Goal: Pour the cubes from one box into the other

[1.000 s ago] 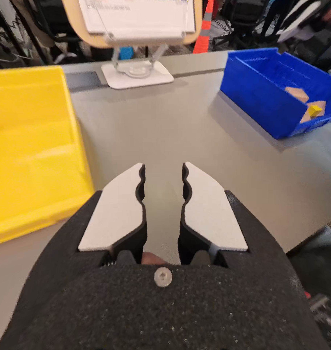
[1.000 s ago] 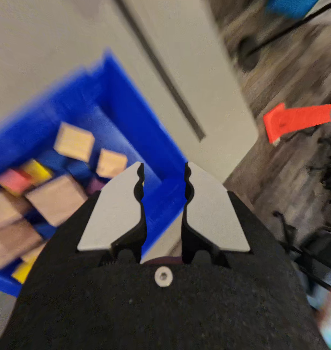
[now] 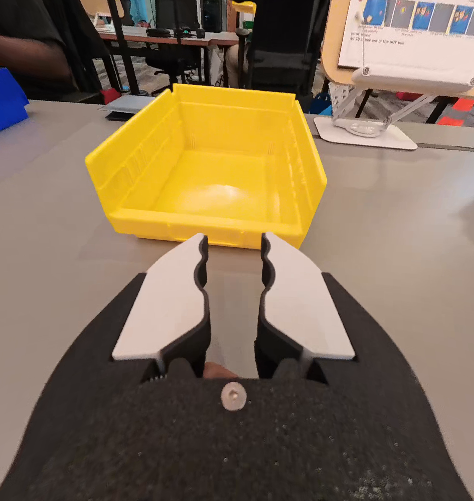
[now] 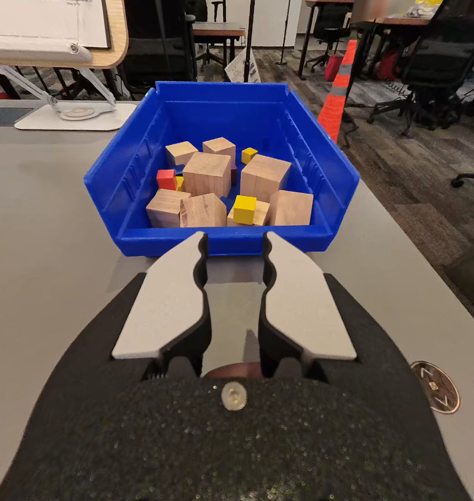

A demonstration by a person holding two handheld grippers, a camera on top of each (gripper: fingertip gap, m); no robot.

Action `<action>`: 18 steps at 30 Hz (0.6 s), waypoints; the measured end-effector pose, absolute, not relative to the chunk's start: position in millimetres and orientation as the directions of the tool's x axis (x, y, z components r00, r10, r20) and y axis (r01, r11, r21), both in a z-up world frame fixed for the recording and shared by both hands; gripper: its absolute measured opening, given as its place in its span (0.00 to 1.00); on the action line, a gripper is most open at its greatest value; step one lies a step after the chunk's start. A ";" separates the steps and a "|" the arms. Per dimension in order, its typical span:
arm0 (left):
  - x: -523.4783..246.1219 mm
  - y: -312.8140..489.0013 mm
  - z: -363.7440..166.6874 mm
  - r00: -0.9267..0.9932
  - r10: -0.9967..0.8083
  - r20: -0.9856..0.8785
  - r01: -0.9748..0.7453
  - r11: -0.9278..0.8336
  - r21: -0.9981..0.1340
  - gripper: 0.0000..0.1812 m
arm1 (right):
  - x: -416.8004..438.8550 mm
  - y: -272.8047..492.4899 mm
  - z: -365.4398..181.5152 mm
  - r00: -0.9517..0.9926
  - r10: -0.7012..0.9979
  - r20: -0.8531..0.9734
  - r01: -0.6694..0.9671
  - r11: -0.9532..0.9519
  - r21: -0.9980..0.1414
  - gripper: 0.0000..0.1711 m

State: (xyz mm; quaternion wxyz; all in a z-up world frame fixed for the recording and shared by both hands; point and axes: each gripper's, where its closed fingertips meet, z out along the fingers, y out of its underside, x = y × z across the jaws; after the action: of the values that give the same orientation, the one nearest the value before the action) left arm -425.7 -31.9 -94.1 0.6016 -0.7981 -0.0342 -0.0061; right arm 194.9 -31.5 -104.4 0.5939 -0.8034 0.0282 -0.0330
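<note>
Left claw point(image 3: 234, 240) now facing yellow box point(image 3: 138, 160), right claw point(image 4: 235, 238) squared to blue box point(image 4: 116, 173), both agape

The place was an office-style lab: rolling office chairs point(image 4: 425, 89), desks point(image 3: 170, 38), carpet floor point(image 4: 409, 173), an orange traffic cone point(image 4: 336, 100) and a grey worktop point(image 4: 40, 217).

Both the left gripper point(image 3: 234, 240) and the right gripper point(image 4: 235, 240) looked alike: a broad black body with a grainy, speckled surface, a round silver screw set at its centre, and two pale grey flat plates backed with black, whose inner edges on the jaws were wavy.
</note>
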 end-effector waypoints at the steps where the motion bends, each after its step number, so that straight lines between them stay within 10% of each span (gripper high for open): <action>1: -423.9 -31.3 -95.0 0.997 0.040 0.065 0.073 -0.277 -0.958 0.20 | 195.8 -33.4 -103.8 0.996 -0.087 0.022 -0.004 -0.288 -0.958 0.22; 18: -417.4 -32.3 -100.9 0.999 0.050 0.020 0.035 -0.308 -0.951 0.20 | 192.8 -32.0 -108.8 0.998 -0.052 -0.022 -0.037 -0.302 -0.953 0.22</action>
State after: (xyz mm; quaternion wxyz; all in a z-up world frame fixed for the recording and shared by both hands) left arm -417.4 -32.3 -100.9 0.5878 -0.8085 -0.0260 0.0063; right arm 192.8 -32.0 -108.8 0.5903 -0.8067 0.0275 -0.0065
